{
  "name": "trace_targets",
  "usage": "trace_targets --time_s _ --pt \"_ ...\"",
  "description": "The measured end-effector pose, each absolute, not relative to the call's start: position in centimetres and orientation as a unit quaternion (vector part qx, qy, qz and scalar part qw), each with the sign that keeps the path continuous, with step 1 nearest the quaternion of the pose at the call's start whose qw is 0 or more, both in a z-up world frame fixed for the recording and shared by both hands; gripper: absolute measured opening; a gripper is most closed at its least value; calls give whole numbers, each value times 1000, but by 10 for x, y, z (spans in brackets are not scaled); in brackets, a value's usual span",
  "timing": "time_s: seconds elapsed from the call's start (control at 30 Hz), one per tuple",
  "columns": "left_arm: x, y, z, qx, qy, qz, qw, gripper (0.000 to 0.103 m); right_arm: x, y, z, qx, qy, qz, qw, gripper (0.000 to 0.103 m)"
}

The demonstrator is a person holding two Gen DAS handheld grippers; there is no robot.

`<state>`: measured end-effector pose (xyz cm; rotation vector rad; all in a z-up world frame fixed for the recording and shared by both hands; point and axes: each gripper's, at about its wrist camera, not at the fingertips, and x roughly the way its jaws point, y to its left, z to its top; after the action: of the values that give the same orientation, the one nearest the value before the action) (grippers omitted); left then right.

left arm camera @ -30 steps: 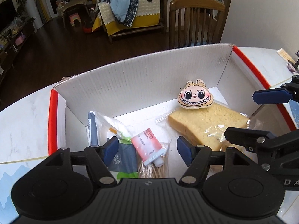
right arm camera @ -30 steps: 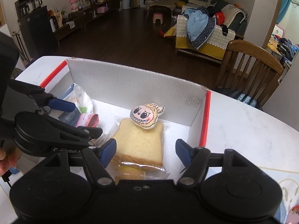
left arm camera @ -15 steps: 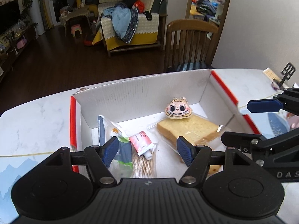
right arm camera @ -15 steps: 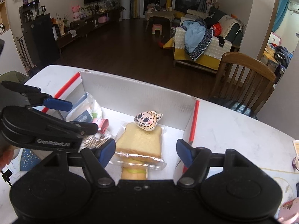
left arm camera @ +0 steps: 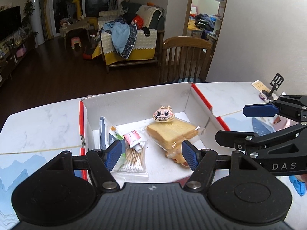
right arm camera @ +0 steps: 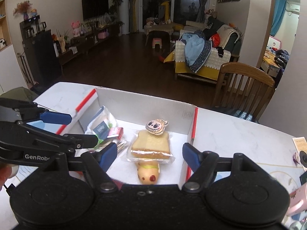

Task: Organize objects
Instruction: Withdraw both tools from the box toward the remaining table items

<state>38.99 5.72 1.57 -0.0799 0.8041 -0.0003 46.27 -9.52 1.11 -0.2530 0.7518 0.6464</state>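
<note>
Fingers of the left gripper point(left arm camera: 151, 154) and right gripper point(right arm camera: 149, 154) are held wide apart, holding nothing. Wrapped bread point(left arm camera: 172, 132) and a toy face point(left arm camera: 163, 114) are seen inside the box point(left arm camera: 134, 103) near the surface's far edge.

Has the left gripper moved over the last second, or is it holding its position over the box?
Yes. The left gripper has pulled back and up: the white box now looks smaller in its view, with the box's near edge and more table visible.
</note>
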Motion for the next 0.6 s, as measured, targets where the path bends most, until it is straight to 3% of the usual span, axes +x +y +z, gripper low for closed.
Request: trace_targets --time_s 0.23,0.33,0.6 --pt "358 53 23 -34 377 7 926 68 436 -110 25 -97 341 312 881 81" --pt "343 51 26 -32 364 9 931 76 424 -115 29 -92 332 312 886 83" --pt "303 48 31 -32 350 1 936 80 391 -134 34 -55 330 314 889 91"
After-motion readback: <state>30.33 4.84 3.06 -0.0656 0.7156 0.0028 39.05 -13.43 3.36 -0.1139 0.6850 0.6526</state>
